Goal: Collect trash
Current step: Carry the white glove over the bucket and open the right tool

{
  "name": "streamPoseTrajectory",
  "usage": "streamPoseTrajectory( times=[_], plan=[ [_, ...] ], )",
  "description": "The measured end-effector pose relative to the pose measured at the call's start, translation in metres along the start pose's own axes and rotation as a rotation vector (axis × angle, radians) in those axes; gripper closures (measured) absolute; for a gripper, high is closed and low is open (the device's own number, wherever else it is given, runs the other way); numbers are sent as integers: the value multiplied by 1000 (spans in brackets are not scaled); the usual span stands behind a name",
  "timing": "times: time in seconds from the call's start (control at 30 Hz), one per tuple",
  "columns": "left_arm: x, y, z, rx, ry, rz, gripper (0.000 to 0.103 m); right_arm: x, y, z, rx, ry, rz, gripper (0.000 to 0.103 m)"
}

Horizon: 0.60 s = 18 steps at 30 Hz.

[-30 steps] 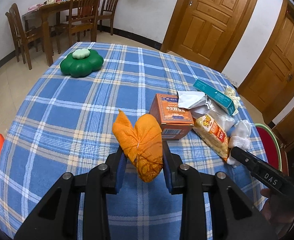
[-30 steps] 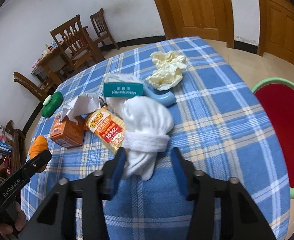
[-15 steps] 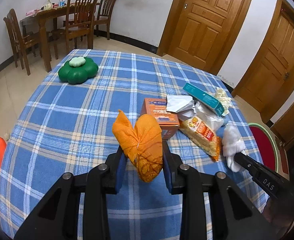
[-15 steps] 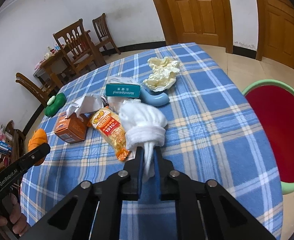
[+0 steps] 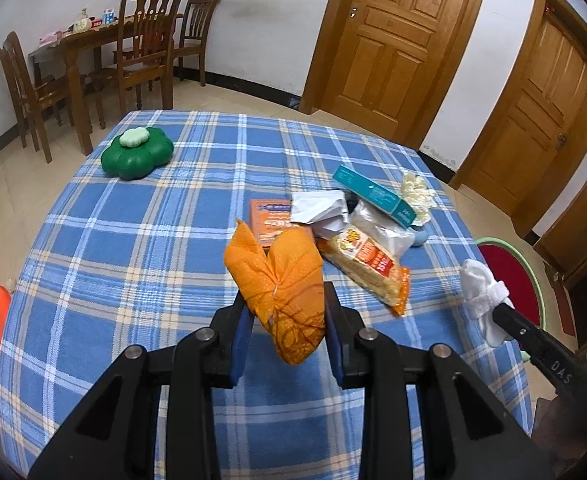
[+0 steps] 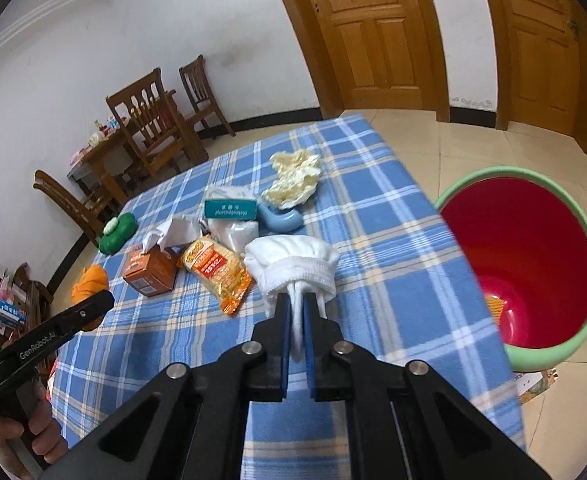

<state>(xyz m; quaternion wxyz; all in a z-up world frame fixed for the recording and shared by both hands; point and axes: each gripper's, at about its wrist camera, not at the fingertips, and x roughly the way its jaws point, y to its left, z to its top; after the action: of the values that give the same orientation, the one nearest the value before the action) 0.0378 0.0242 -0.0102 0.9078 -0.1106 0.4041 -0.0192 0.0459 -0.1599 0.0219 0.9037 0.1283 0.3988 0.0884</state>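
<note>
At my nine o'clock a green flower-shaped container [image 5: 137,158] sits on the blue plaid tablecloth [image 5: 141,248]. My left gripper [image 5: 283,334] is clamped on an orange cloth bundle [image 5: 281,284], held above the cloth. Toward twelve lies the remaining litter: an orange box [image 6: 149,272] with crumpled white paper [image 6: 173,232] on it, a yellow snack packet [image 6: 217,272], a teal carton [image 6: 231,209] atop a white bag [image 6: 235,232], a blue curved piece [image 6: 283,220] and crumpled yellowish tissue [image 6: 295,178]. My right gripper [image 6: 297,308] has its pads pressed together on a white sock [image 6: 293,266], lifted off the table. At three o'clock stands the red bin with green rim [image 6: 533,356], on the floor beside the table.
</note>
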Motion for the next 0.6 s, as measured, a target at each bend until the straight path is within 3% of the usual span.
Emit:
streamPoseTrajectory(
  times=[0.6],
  plan=[
    [2, -63, 12, 111, 9, -70, 70, -44, -56, 5, 102, -103, -63, 95]
  ],
)
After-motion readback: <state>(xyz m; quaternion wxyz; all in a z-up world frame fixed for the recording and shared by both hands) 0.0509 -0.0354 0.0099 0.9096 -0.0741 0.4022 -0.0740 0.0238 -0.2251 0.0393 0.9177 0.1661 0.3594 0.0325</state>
